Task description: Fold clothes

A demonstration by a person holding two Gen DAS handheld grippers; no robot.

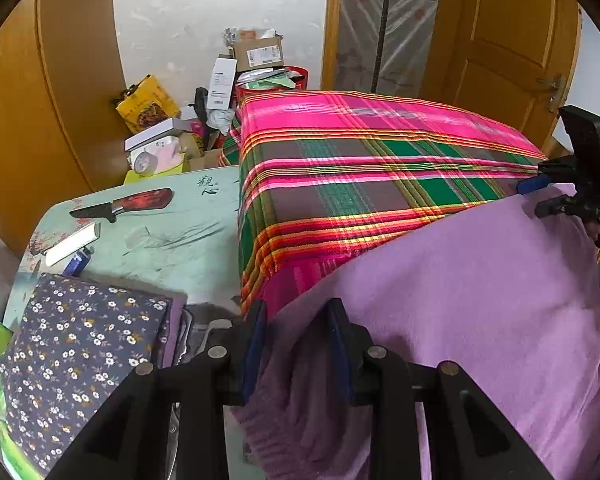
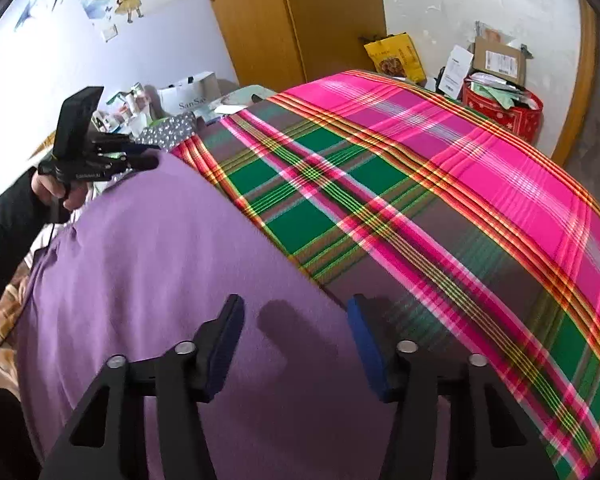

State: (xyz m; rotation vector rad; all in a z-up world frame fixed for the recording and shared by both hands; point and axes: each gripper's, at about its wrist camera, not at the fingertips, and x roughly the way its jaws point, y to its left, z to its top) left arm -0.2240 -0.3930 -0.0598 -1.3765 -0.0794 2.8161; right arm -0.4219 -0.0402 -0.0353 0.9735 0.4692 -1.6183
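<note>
A lilac knit garment (image 1: 480,280) (image 2: 160,260) lies spread on the near part of a pink and green plaid sheet (image 1: 340,168) (image 2: 420,180). My left gripper (image 1: 298,312) stands open at the garment's left corner. A fold with a ribbed hem hangs loosely between its blue pads (image 1: 340,344), and they do not press on it. In the right wrist view the left gripper (image 2: 152,155) shows at the far left, held by a hand in a black sleeve. My right gripper (image 2: 296,304) hovers open over the garment's right edge, one finger above the plaid. The left wrist view catches the right gripper (image 1: 538,198) at the right rim.
Left of the plaid surface, a mint-green table top (image 1: 172,232) holds a red-handled knife (image 1: 132,204), a blue lighter (image 1: 78,262) and a folded floral cloth (image 1: 80,340). Boxes, a yellow bag (image 2: 398,58) and a red bin (image 2: 512,112) crowd the far wall. Wooden doors stand behind.
</note>
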